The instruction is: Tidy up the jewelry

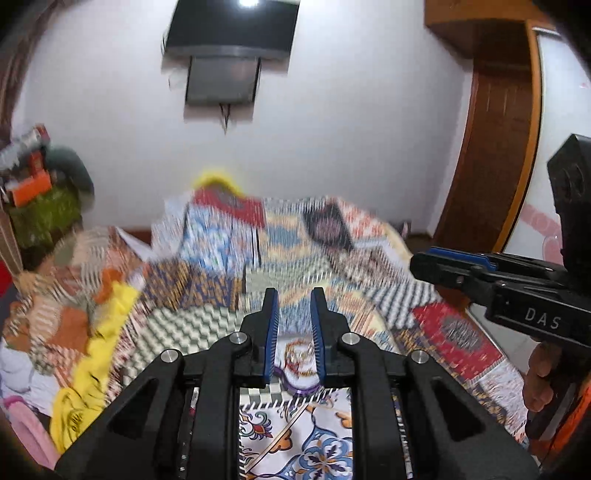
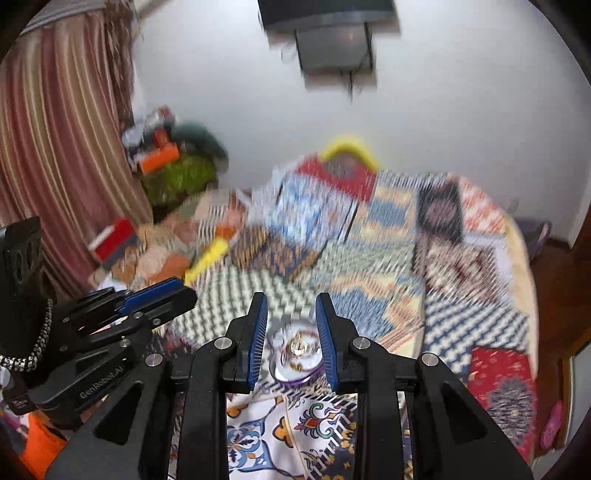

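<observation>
You hold both grippers over a patchwork bedspread (image 1: 295, 435), the left gripper (image 1: 294, 325) and right gripper (image 2: 291, 325) each parted around a purple-rimmed jewelry container (image 2: 297, 354), neither visibly clamping it.

light: bright, ceiling lamp (image 1: 248, 3) glare | blur: heavy motion smear on bedspread (image 1: 343, 266) | edges: fisheye vignette

Patchwork bedspread (image 1: 369, 266), wall-mounted television (image 1: 229, 33), curtain (image 2: 55, 147)
</observation>
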### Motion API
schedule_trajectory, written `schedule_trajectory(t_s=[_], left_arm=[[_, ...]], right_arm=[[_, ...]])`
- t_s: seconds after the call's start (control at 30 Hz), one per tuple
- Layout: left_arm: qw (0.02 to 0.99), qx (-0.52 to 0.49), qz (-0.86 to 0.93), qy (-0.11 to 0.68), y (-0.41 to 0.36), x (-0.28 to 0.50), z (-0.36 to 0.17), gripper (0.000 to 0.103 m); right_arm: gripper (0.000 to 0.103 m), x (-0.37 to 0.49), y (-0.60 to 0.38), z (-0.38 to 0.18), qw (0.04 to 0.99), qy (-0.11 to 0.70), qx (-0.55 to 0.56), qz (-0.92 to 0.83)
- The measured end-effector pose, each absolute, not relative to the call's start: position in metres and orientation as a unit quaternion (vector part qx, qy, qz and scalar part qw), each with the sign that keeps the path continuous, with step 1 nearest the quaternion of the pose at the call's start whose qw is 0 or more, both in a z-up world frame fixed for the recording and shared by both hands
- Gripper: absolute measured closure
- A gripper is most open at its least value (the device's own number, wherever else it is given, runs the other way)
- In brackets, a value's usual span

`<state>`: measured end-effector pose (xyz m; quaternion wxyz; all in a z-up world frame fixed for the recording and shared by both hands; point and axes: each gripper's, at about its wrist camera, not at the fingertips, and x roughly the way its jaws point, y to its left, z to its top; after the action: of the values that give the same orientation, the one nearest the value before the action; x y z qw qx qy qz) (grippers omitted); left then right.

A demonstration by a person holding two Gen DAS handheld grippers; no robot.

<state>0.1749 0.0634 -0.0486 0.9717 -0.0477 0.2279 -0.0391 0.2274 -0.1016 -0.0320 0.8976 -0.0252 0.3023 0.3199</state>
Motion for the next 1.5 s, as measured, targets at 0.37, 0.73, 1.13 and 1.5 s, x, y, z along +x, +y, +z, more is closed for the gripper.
schedule_trajectory(t_s=[0.37,0.73,1.13,1.5], left_arm=[[0.998,-0.015,0.01,0.059,0.021,0.05,0.016,0.054],[0.998,-0.029,0.042,0.026,0.018,0.003,0.023,0.016],[0.998,-0.036,0.041,0.04,0.018,-0.005,0.017,0.015],[0.998,-0.035,0.035,0.048,0.022,-0.003,0.015,0.014]], right_arm=[[0.055,0.099,-0.146,0.034,0.961,0.093,-0.016,0.26],[0.004,0.065,-0.155,0.036,0.978,0.045,0.007,0.206],[0.001,0.047,-0.16,0.034,0.98,0.042,-0.003,0.195],[0.001,0.044,-0.166,0.027,0.978,0.054,0.0,0.202]])
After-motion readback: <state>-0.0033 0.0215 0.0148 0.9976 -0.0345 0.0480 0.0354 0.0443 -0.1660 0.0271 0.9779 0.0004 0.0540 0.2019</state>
